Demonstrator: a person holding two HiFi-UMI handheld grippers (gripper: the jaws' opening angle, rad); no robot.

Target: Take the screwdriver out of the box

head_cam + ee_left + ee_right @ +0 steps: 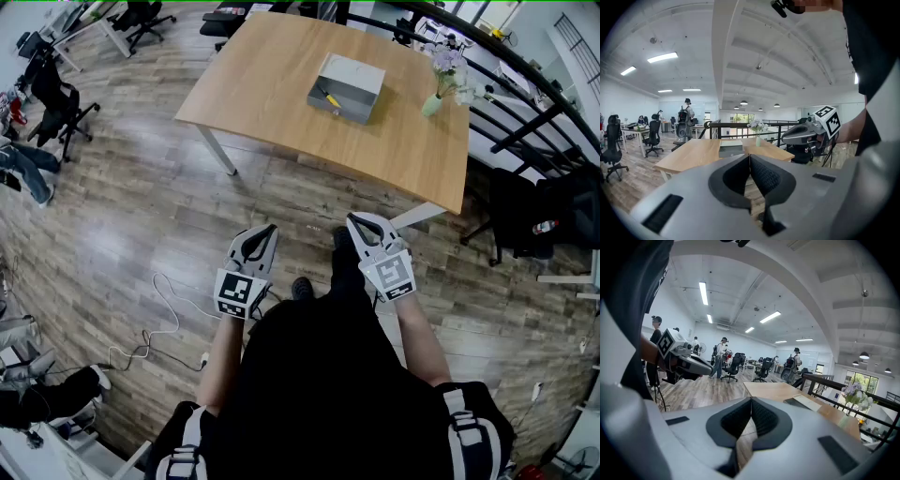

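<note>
Left tongs (267, 232) and right tongs (354, 223) are both sitting clenched shut, gripping nothing, hovering over the wood floor (281, 202) well apart from the worktop (272, 75). A yellow-handled screwdriver (328, 97) is lying inside the open grey box (339, 109), which is standing mid-worktop, clear of every edge. A flower vase (433, 103) is standing near it.

A grey box (359, 72) is holding a yellow screwdriver (328, 97) on the light wood counter (272, 75). The left gripper (271, 229) and right gripper (352, 221) are showing black-and-white squares.
</note>
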